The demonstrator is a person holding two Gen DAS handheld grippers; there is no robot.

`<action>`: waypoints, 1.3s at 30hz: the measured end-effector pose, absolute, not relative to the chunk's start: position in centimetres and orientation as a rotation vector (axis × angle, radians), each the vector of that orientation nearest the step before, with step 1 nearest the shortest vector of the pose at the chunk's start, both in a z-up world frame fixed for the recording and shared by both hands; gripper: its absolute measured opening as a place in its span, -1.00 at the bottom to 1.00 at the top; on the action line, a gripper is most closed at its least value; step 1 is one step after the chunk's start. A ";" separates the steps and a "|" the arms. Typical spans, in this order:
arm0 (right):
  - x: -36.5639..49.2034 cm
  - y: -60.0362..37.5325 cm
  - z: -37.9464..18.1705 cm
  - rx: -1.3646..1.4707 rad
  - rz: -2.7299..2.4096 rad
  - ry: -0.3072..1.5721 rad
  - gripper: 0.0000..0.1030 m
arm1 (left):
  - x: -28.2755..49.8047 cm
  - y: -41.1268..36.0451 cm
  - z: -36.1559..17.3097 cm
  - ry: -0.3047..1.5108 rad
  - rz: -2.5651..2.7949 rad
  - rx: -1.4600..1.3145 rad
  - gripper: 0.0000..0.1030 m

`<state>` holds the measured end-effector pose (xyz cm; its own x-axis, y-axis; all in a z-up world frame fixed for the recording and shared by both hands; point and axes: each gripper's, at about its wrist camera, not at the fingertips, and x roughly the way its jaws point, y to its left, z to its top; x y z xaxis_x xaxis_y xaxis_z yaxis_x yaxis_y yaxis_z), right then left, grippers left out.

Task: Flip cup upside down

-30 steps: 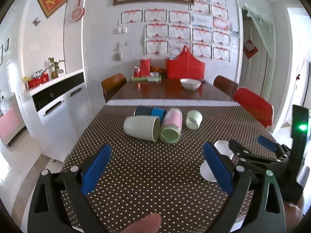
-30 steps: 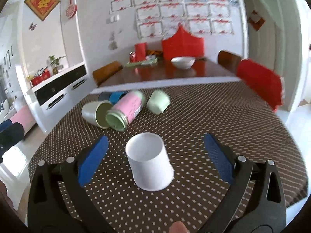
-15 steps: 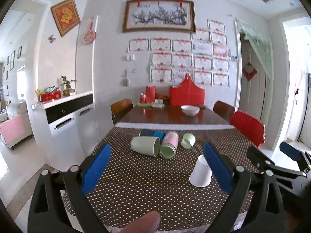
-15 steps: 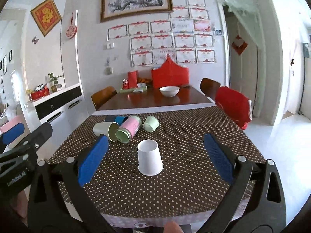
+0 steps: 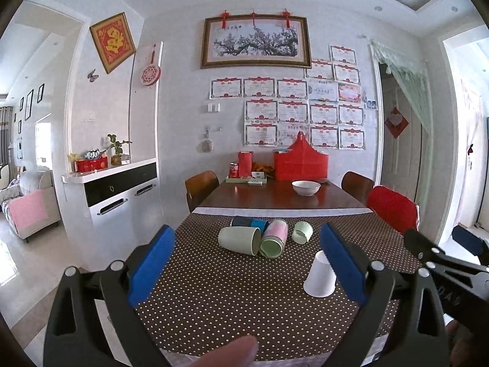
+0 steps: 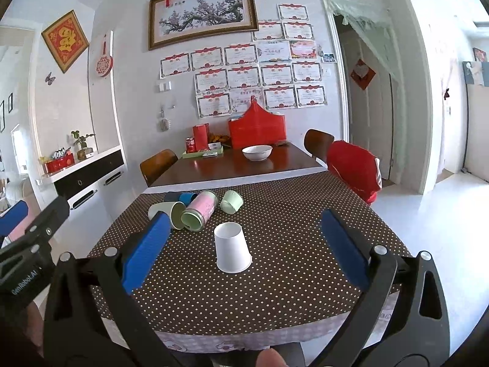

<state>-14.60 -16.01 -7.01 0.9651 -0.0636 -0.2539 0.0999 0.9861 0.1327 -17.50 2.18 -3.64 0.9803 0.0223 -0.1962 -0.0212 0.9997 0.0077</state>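
The left gripper point(image 5: 247, 253) sits low in front with its blue-padded fingers point(image 5: 151, 264) spread wide, nothing between them. Past it there's a brown polka-dot tablecloth point(image 5: 229, 299) with a white paper cup point(image 5: 319, 275) standing mouth-down, partly tucked behind the right blue pad. Further back, a pile of cups lying on their sides: a pale green cup point(image 5: 240, 240), a pink-sided can point(image 5: 275, 238), a small green cup point(image 5: 302, 231) and a blue one point(image 5: 259, 223) behind. The right gripper point(image 5: 443, 250) pokes in from the right edge, off to the side of the white cup. A white bowl point(image 5: 306, 187) sits on the bare wood table point(image 5: 275, 197) beyond.
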 end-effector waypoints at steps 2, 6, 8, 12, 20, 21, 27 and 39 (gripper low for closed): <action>-14.5 -16.1 -7.1 0.147 -0.086 0.254 0.88 | -17.5 2.2 -3.7 0.202 0.023 0.009 0.83; -14.6 -16.1 -7.1 0.148 -0.083 0.254 0.88 | -17.0 2.3 -3.8 0.210 0.023 0.009 0.83; -14.7 -16.1 -7.1 0.149 -0.085 0.253 0.88 | -16.8 2.3 -3.8 0.212 0.022 0.006 0.83; -14.7 -16.1 -7.1 0.147 -0.085 0.249 0.88 | -16.7 2.4 -3.8 0.214 0.021 0.008 0.83; -14.9 -16.4 -6.9 0.149 -0.087 0.246 0.88 | -16.4 2.5 -4.0 0.218 0.022 0.010 0.83; -14.9 -16.4 -6.9 0.150 -0.086 0.247 0.88 | -16.4 2.6 -4.0 0.219 0.021 0.008 0.83; -14.9 -16.3 -6.9 0.149 -0.087 0.249 0.88 | -16.1 2.5 -4.4 0.227 0.016 0.006 0.83; -14.9 -16.3 -6.9 0.147 -0.087 0.247 0.88 | -16.1 2.7 -4.6 0.228 0.022 0.013 0.83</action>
